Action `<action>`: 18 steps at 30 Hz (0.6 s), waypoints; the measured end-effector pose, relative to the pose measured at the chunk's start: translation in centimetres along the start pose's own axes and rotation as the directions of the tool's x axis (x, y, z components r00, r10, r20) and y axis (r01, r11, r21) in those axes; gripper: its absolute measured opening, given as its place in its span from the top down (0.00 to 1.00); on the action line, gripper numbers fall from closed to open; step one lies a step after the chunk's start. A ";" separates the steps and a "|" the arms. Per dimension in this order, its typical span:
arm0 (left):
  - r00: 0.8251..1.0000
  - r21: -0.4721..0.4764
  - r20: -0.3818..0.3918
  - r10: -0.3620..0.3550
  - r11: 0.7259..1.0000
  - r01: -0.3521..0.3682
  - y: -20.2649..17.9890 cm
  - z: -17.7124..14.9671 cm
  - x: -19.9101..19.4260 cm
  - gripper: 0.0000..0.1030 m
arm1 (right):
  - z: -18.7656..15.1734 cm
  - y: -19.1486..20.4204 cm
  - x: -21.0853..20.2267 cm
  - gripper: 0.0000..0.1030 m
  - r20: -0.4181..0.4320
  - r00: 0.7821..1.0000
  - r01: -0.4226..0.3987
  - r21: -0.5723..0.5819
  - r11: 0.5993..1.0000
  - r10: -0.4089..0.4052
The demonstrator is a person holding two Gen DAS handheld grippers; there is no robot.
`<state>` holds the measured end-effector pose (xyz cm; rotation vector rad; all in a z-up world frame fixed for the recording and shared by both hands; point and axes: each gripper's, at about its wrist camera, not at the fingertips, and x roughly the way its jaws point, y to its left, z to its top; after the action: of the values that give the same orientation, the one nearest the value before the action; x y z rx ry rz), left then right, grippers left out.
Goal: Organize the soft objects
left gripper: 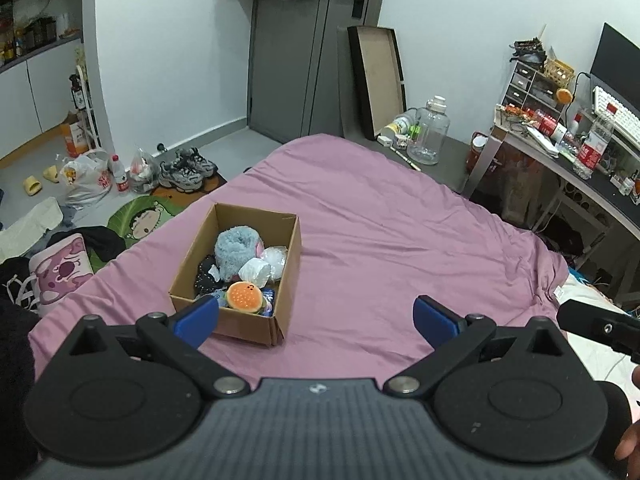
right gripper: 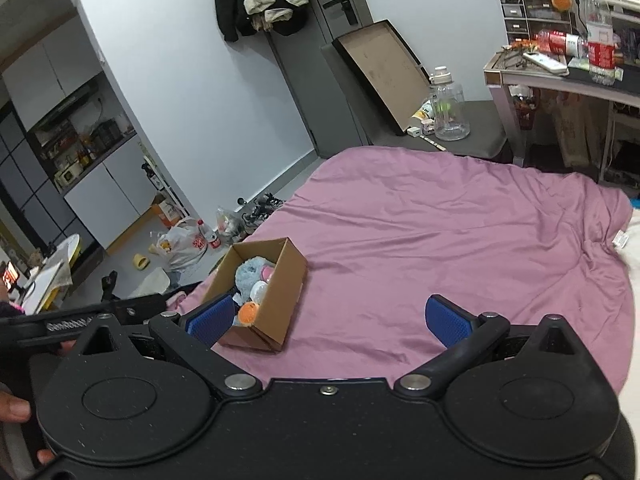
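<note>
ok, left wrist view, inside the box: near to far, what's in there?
In the cardboard box: burger plush nearest, then white rolled item, then fluffy blue plush toward the far wall.

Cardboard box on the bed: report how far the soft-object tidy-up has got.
Done: the cardboard box on the pink bedspread holds the fluffy blue plush, burger toy, a white roll and a dark spotted item. In hand: nothing; the left gripper and right gripper are open and empty. Left: no loose soft objects show on the bedspread, so the job looks about finished.
</note>
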<state>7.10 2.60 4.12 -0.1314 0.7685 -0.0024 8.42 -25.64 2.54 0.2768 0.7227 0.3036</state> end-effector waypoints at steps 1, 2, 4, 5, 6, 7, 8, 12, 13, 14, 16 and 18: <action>1.000 -0.003 0.008 0.000 1.000 0.000 -0.1 -0.1 -0.5 0.00 | -0.1 -0.1 -0.3 0.00 0.000 1.000 0.004 -0.005 1.000 -0.004; 1.000 -0.007 0.016 0.002 1.000 -0.002 -0.2 -0.3 -1.1 0.00 | -0.3 -0.1 -0.8 0.00 0.002 1.000 0.002 -0.006 1.000 -0.002; 1.000 -0.010 0.025 0.004 1.000 -0.003 -0.4 -0.7 -1.9 0.00 | -0.8 -0.4 -1.8 0.00 0.020 1.000 0.007 -0.022 1.000 -0.007; 1.000 -0.011 0.028 0.005 1.000 -0.005 -0.6 -0.9 -2.3 0.00 | -1.0 -0.3 -2.3 0.00 0.031 0.999 0.018 -0.038 0.999 -0.017; 0.999 -0.011 0.031 0.009 1.000 -0.008 -0.8 -1.1 -2.7 0.00 | -1.3 -0.3 -2.8 0.00 0.043 0.998 0.047 -0.062 0.997 -0.045; 0.999 -0.010 0.036 0.012 1.000 -0.012 -0.9 -1.3 -3.0 0.00 | -1.5 -0.3 -3.2 0.00 0.047 0.997 0.071 -0.081 0.994 -0.068; 0.999 -0.011 0.041 0.016 1.000 -0.015 -1.1 -1.5 -3.4 0.00 | -1.8 -0.4 -3.4 0.00 0.044 0.996 0.081 -0.094 0.992 -0.077; 0.998 -0.022 0.056 0.029 0.999 -0.028 -1.8 -2.5 -4.7 0.00 | -2.7 -1.1 -4.4 0.00 0.041 0.997 0.070 -0.116 0.991 -0.065; 0.998 -0.015 0.057 0.033 0.999 -0.032 -2.0 -2.8 -5.0 0.00 | -3.0 -1.3 -4.6 0.00 0.038 0.997 0.066 -0.117 0.991 -0.062; 0.997 -0.012 0.060 0.038 0.999 -0.037 -2.2 -3.1 -5.2 0.00 | -3.1 -1.4 -4.6 0.00 0.034 0.998 0.062 -0.119 0.991 -0.058; 0.996 -0.023 0.067 0.051 0.999 -0.050 -2.2 -3.6 -5.8 0.00 | -3.5 -1.6 -4.8 0.00 0.028 0.998 0.052 -0.125 0.991 -0.049; 0.996 -0.035 0.065 0.055 0.998 -0.053 -2.3 -4.0 -6.2 0.00 | -3.9 -1.9 -4.7 0.00 0.015 0.999 0.047 -0.130 0.990 -0.045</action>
<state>-0.04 0.16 5.82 -0.1418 0.7060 0.0661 2.76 -28.51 1.94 0.1380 0.6932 0.3035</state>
